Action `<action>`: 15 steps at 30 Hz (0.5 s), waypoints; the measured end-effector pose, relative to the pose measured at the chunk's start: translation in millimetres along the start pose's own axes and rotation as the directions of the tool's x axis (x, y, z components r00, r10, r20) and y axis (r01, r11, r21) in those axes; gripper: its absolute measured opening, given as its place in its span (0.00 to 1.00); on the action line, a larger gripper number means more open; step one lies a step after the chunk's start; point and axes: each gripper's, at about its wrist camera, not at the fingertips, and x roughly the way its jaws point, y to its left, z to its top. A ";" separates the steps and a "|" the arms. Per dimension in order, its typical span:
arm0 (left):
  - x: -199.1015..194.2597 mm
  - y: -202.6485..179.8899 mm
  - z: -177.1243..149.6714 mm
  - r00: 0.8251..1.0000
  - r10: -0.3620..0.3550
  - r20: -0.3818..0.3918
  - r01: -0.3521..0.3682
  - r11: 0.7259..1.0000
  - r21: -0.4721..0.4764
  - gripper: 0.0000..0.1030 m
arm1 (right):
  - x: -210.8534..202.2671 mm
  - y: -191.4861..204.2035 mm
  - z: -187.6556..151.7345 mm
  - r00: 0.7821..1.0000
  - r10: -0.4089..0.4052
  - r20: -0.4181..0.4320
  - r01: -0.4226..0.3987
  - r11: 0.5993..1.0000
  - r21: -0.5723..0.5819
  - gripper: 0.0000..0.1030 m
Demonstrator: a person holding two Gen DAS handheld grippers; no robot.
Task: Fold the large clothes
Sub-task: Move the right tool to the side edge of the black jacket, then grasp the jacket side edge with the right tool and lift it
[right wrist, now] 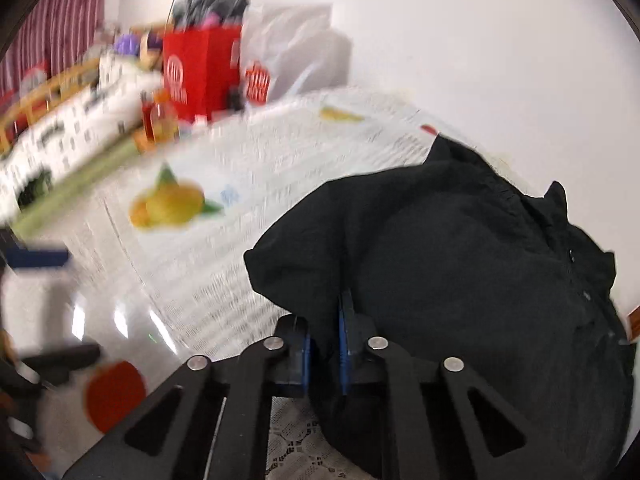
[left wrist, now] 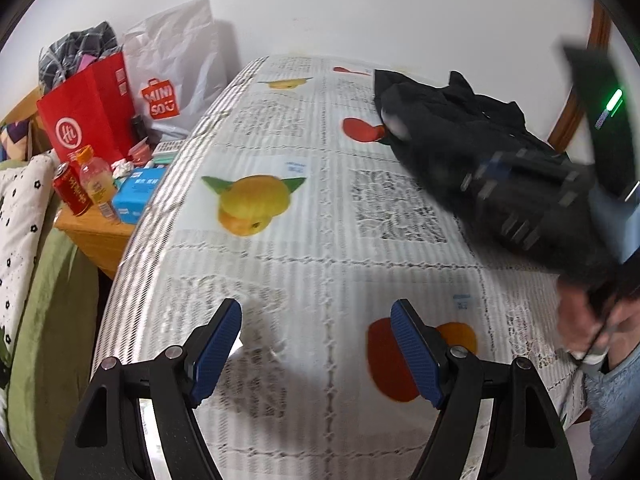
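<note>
Two grippers: my right gripper (right wrist: 325,344) pinches the black garment (right wrist: 460,272); my left gripper (left wrist: 316,344) gapes wide, empty, well apart. Plaid cloth (left wrist: 80,52) fills the red bag (left wrist: 86,116).

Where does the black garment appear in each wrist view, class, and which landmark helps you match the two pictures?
Left wrist view: black garment lies upper right on the table, far from the open left gripper.
Right wrist view: it fills the centre and lower right, pinched by the right gripper.
Shared landmark: the red bag.
</note>
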 end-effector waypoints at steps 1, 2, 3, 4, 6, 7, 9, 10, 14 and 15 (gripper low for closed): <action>0.4 -4.2 1.0 1.000 0.000 0.001 0.000 1.000 0.007 0.73 | -9.4 -9.2 3.0 0.999 0.019 0.034 -0.020 0.999 0.037 0.08; 0.3 -7.3 1.7 1.000 -0.002 0.002 0.002 1.000 0.012 0.73 | -21.1 -20.8 5.3 0.997 0.034 0.074 -0.040 0.996 0.080 0.08; 0.3 -11.6 2.8 1.000 -0.005 0.005 0.005 1.000 0.019 0.73 | -33.1 -34.0 6.5 0.992 0.043 0.115 -0.057 0.991 0.122 0.08; 0.4 -16.2 3.8 1.000 -0.006 0.010 0.006 1.000 0.025 0.73 | -47.8 -51.3 6.2 0.985 0.037 0.166 -0.066 0.982 0.176 0.08; 1.4 -25.7 5.9 1.000 -0.011 0.018 0.010 0.999 0.034 0.73 | -66.7 -80.3 3.4 0.974 -0.022 0.223 -0.043 0.959 0.281 0.08; 1.9 -29.2 6.8 1.000 -0.016 0.019 0.015 0.999 0.038 0.73 | -74.5 -96.4 1.0 0.970 -0.069 0.235 -0.017 0.938 0.346 0.08; 3.7 -40.7 9.1 0.999 -0.036 0.019 0.035 0.998 0.050 0.73 | -89.7 -132.6 -11.9 0.956 -0.139 0.257 -0.001 0.877 0.481 0.08; 3.9 -47.5 10.2 0.998 -0.050 0.024 0.048 0.997 0.059 0.73 | -93.9 -146.8 -19.4 0.953 -0.160 0.258 0.000 0.850 0.527 0.08; 3.2 -74.9 13.8 0.994 -0.088 0.067 0.080 0.990 0.113 0.73 | -98.8 -189.2 -53.8 0.947 -0.256 0.192 0.080 0.771 0.631 0.08; 3.9 -80.9 15.4 0.992 -0.100 0.074 0.091 0.988 0.124 0.73 | -96.7 -198.8 -63.8 0.951 -0.268 0.155 0.107 0.754 0.648 0.08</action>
